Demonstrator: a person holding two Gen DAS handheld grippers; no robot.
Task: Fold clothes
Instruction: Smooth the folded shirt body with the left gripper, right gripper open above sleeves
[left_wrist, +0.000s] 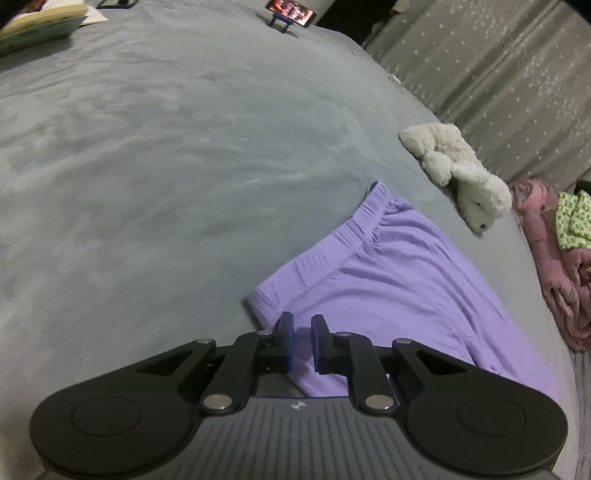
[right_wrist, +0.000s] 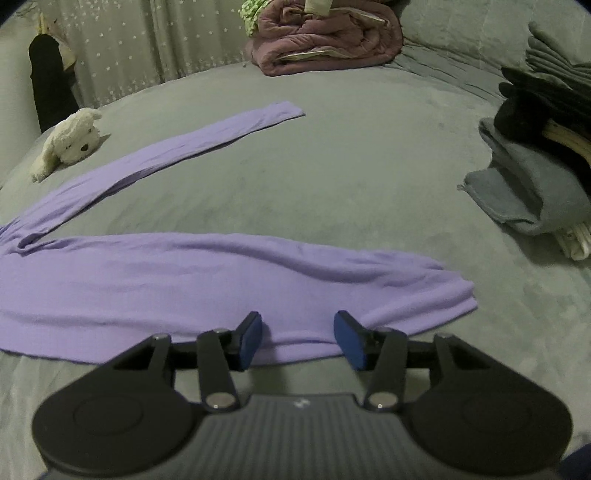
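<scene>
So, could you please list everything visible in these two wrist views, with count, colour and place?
Trousers: one, lilac, spread flat on the bed, legs apart.
Bed cover: one, grey, under everything.
Plush toy: one, white, beside the waistband.
Quilt: one, pink, rolled at the bed's edge.
Clothes pile: one, grey and black, on the bed's right.
Phone: one, on a blue stand, far end.
Book: one, far end.
Curtain: one, starred, pale.
Left gripper: narrowly open over the waistband.
Right gripper: open over a trouser leg.

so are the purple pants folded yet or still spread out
Spread out: the purple pants lie flat on the bed, both legs splayed apart, unfolded.
</scene>
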